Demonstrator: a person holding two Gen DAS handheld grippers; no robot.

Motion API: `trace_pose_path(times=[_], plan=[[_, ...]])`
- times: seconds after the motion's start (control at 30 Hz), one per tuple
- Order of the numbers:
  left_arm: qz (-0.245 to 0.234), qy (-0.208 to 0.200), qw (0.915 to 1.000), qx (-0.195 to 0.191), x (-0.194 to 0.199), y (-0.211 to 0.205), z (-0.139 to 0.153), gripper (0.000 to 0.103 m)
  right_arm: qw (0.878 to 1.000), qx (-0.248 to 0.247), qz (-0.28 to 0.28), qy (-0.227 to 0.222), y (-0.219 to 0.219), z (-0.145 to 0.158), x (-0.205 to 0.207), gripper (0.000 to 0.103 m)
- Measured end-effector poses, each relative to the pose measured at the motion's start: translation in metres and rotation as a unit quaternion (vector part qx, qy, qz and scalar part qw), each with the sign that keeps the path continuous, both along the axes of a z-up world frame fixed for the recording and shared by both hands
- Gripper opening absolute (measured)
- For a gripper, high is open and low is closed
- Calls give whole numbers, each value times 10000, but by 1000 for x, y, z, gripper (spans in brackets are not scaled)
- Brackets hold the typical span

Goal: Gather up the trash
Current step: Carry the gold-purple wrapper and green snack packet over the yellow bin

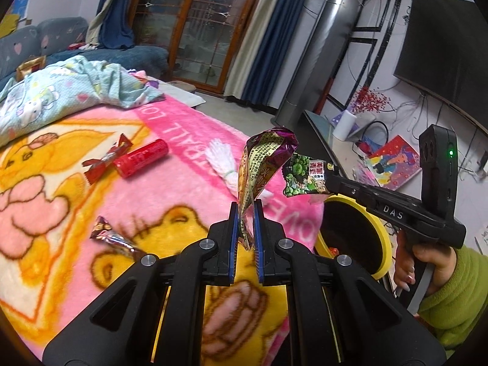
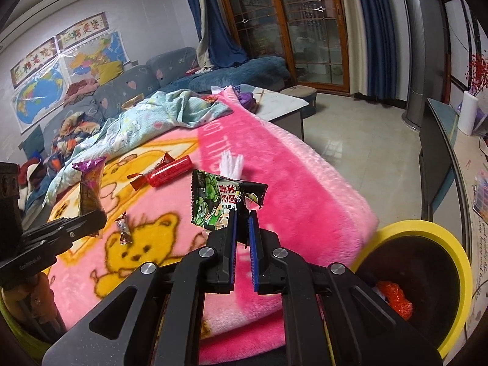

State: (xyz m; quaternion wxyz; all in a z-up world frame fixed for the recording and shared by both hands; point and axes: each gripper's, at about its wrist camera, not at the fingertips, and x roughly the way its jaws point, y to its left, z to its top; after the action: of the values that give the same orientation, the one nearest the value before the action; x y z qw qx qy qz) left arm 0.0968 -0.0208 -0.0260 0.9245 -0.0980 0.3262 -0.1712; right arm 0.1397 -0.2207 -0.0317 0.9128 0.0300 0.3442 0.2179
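Now green wrapper (image 2: 219,204) pinched in right claw (image 2: 243,213)

Pink cartoon blanket (image 2: 305,177) spread flat, rumpled pale-blue printed quilt (image 1: 70,91) heaped at its far end. Blue sofa (image 2: 170,70) behind, maps (image 2: 39,97) on wall. Blue curtains (image 1: 262,52) flanking wood-framed glass doors (image 1: 201,24). Dark television (image 1: 442,55) opposite.

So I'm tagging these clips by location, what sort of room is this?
Most likely a home living room: a blue sofa along the wall, a wall-mounted television above a cluttered TV stand, and curtained glass doors.
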Motion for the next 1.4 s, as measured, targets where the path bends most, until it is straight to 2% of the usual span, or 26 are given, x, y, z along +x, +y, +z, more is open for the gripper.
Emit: trace_pose_path(times=[0.47,0.77,1.17,1.4], plan=[[-373,-33,9993,81,3,-32,3,5,9993,72,-357,-61,-43,8,-9,8],[-726,-50,9973,127,5,-68,2,5,9973,103,-719,-89,-78,8,-14,8],[-1255,-81,9918,243,6,-119,-2,5,9902,188,-1383,-76,-129,4,-21,8],[-1657,-17,9858,283,9,-152,-10,5,9855,221,-1680,-30,-150,1,-23,8]])
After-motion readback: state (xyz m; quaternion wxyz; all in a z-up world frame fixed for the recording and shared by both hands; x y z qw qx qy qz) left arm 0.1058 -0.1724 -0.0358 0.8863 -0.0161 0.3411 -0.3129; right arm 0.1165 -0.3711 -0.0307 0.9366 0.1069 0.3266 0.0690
